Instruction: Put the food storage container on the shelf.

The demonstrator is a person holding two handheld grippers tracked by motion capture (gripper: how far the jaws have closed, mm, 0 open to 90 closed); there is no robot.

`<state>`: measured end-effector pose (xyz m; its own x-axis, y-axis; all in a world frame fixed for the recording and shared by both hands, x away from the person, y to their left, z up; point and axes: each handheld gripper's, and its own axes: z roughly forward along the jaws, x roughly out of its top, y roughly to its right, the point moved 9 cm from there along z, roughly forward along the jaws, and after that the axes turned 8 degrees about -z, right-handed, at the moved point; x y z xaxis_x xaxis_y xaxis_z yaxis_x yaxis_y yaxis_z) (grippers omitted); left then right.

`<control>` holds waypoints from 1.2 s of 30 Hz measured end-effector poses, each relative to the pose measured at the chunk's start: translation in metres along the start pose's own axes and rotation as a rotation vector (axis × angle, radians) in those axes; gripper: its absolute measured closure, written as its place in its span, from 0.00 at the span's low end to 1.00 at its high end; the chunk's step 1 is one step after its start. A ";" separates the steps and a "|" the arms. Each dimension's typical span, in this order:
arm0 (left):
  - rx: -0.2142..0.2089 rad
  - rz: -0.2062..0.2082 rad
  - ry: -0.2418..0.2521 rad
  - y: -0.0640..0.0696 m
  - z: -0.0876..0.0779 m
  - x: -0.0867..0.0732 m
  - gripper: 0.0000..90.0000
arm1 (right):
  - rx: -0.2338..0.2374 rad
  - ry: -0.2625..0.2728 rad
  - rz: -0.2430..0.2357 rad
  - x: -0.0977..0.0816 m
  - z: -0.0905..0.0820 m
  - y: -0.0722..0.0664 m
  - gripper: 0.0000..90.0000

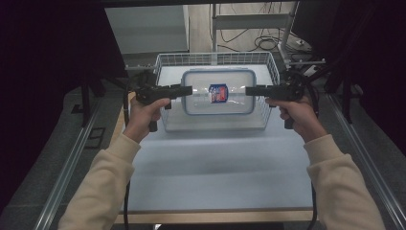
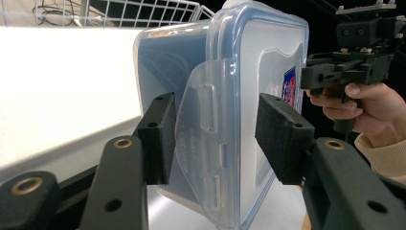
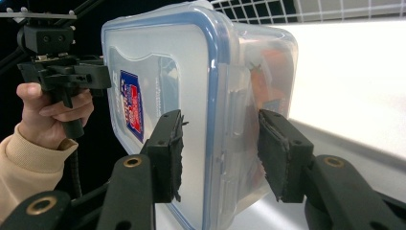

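A clear plastic container [image 1: 219, 106] with a blue-rimmed lid and a red-and-blue label [image 1: 218, 93] hangs level above a white wire basket [image 1: 215, 58]. My left gripper [image 1: 189, 90] is shut on its left end and my right gripper [image 1: 248, 90] on its right end. In the left gripper view the pads of my left gripper [image 2: 215, 139] clamp the container [image 2: 239, 72] across lid and base, over its latch flap; the right gripper [image 2: 349, 72] shows beyond. In the right gripper view my right gripper [image 3: 220, 148] squeezes the container [image 3: 191, 57], and something orange [image 3: 273, 72] shows inside.
The basket stands at the far end of a pale table [image 1: 215, 167]. Metal rails [image 1: 72, 158] run along both sides. Dark curtains flank the table, and cables lie on the floor behind the basket [image 1: 268, 43].
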<state>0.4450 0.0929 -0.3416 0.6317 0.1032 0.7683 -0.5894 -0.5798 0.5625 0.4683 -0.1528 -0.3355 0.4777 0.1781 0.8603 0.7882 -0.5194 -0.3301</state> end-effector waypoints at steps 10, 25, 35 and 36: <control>-0.003 -0.025 0.005 -0.020 0.016 0.038 0.56 | -0.017 -0.006 0.003 0.032 0.011 0.025 0.59; 0.001 -0.080 -0.031 -0.055 0.037 0.054 0.55 | -0.031 -0.047 0.038 0.049 0.035 0.059 0.58; 0.003 -0.127 -0.017 -0.061 0.044 0.060 0.55 | -0.039 -0.048 0.076 0.050 0.039 0.069 0.57; 0.001 -0.133 -0.018 -0.062 0.045 0.061 0.55 | -0.042 -0.053 0.076 0.050 0.040 0.069 0.57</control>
<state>0.5426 0.0990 -0.3438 0.7132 0.1646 0.6813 -0.4992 -0.5631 0.6586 0.5624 -0.1465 -0.3308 0.5560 0.1799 0.8115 0.7326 -0.5673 -0.3762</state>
